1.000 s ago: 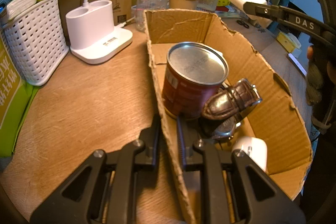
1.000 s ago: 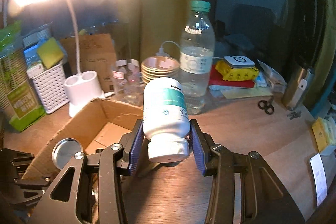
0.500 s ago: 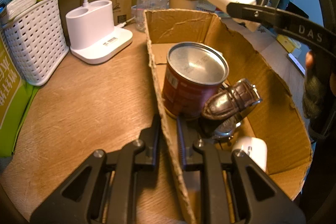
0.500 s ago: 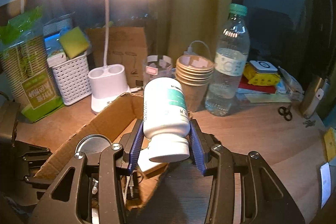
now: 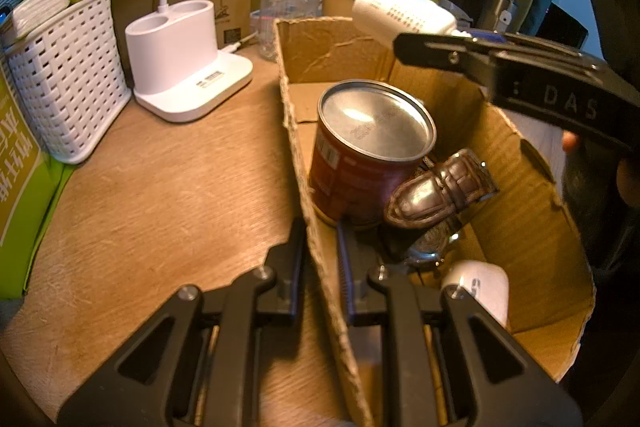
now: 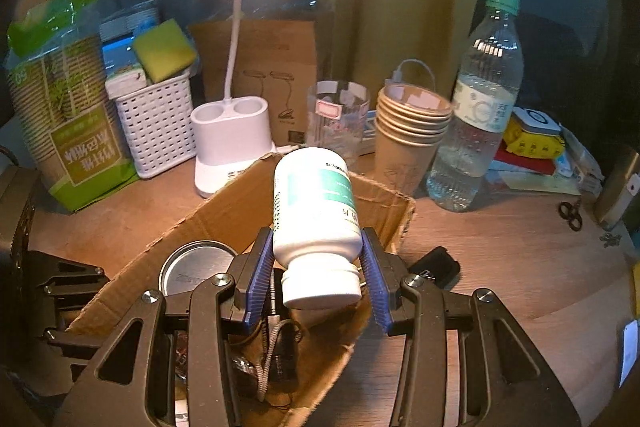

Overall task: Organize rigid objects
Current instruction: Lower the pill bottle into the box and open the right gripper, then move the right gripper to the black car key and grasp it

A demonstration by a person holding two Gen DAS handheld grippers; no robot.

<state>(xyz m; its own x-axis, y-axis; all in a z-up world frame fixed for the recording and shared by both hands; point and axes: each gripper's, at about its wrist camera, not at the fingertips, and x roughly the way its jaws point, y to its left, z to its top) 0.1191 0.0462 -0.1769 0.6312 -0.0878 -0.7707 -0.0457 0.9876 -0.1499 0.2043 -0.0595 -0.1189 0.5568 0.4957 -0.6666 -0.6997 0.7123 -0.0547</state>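
Note:
An open cardboard box (image 5: pixel 532 227) (image 6: pixel 224 207) lies on the wooden table. Inside stand a red tin can (image 5: pixel 360 155) (image 6: pixel 192 267), a brown leather watch strap (image 5: pixel 436 195) and a white rounded object (image 5: pixel 480 287). My left gripper (image 5: pixel 322 251) is shut on the box's near side wall, one finger inside and one outside. My right gripper (image 6: pixel 318 275) is shut on a white pill bottle with a teal label (image 6: pixel 316 211) (image 5: pixel 400 11), cap toward the camera, held in the air over the box's far end.
A white lamp base (image 5: pixel 180 67) (image 6: pixel 228 143), a white basket (image 5: pixel 64 75) with a yellow sponge, stacked paper cups (image 6: pixel 412 131), a water bottle (image 6: pixel 480 107), a clear cup (image 6: pixel 336 115), a green package (image 6: pixel 68 115), scissors (image 6: pixel 570 213) and a black object (image 6: pixel 436 265) surround the box.
My right gripper has carried the pill bottle leftward and down, from beside the box to over it. The left gripper and the box have kept still.

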